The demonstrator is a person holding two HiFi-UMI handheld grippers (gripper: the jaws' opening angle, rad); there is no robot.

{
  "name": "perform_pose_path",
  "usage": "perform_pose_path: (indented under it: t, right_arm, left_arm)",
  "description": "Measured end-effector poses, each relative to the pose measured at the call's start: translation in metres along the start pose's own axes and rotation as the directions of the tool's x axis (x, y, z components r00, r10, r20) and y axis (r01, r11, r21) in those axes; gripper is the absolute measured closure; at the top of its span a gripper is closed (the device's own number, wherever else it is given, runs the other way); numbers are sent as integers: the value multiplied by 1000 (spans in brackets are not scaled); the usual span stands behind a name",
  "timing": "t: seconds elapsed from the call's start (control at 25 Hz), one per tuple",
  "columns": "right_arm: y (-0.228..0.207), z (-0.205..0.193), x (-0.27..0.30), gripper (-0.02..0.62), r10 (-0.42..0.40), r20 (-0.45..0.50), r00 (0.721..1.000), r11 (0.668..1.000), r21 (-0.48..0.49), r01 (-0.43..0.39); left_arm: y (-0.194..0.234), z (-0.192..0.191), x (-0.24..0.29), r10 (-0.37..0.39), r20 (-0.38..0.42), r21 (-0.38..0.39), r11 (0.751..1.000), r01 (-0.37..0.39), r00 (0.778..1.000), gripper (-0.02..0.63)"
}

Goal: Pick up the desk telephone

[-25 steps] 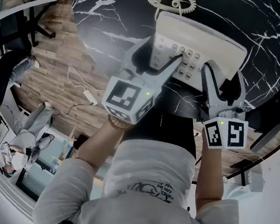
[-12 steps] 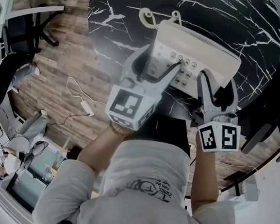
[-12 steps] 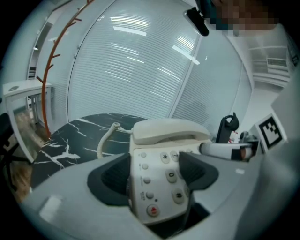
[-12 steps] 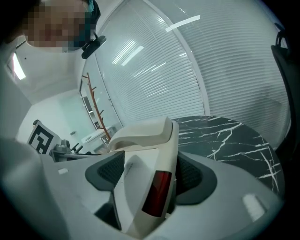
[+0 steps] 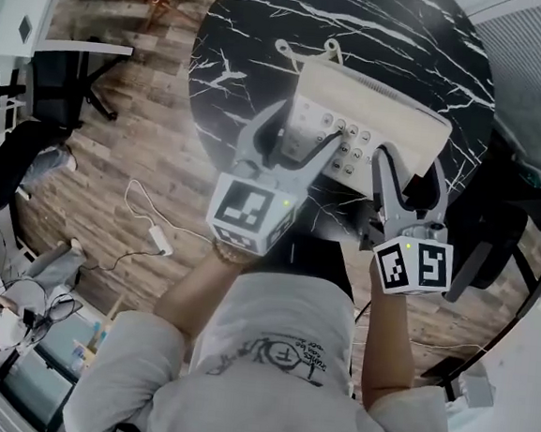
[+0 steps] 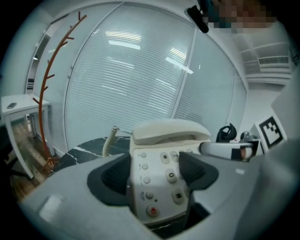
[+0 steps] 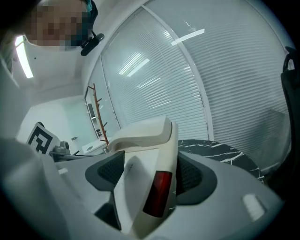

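The cream desk telephone [image 5: 383, 112] hangs in the air above the round black marble table [image 5: 258, 31]. Its handset [image 6: 168, 131] rests on the cradle, and its coiled cord [image 5: 299, 53] trails off the far left corner. My left gripper [image 5: 301, 130] is shut on the keypad end [image 6: 159, 183], one pad on the left edge and one over the keys. My right gripper [image 5: 411, 166] is shut on the right side of the phone [image 7: 140, 192], with the pads pressed on both faces beside a dark red panel [image 7: 157, 192].
Wood floor surrounds the table, with a white cable and adapter [image 5: 152, 228] lying at the left. Black office chairs stand at the left [image 5: 61, 79] and right [image 5: 506, 217]. A thin red coat stand [image 6: 51, 93] rises before a wall of blinds.
The telephone has risen with both grippers; the table now looks smaller and farther below. The cord has been pulled up with the phone.
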State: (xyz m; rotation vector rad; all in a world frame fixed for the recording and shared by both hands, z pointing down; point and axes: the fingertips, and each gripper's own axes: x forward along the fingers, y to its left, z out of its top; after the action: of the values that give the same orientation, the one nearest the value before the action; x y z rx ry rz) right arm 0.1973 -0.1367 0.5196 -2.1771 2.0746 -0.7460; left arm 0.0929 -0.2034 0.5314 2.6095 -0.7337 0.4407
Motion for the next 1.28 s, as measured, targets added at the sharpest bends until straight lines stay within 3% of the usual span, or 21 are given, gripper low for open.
perform_pose_path:
  t: [0.24, 1.28]
  right_arm:
    - [17, 51, -15, 272, 10, 50, 999, 999, -33, -8]
    - [85, 195, -73, 268, 42, 201, 979, 992, -125, -17]
  left_arm:
    - [-15, 51, -19, -1, 50, 32, 999, -1, 999, 281]
    - [-64, 193, -98, 8, 218, 91, 995, -28, 976, 279]
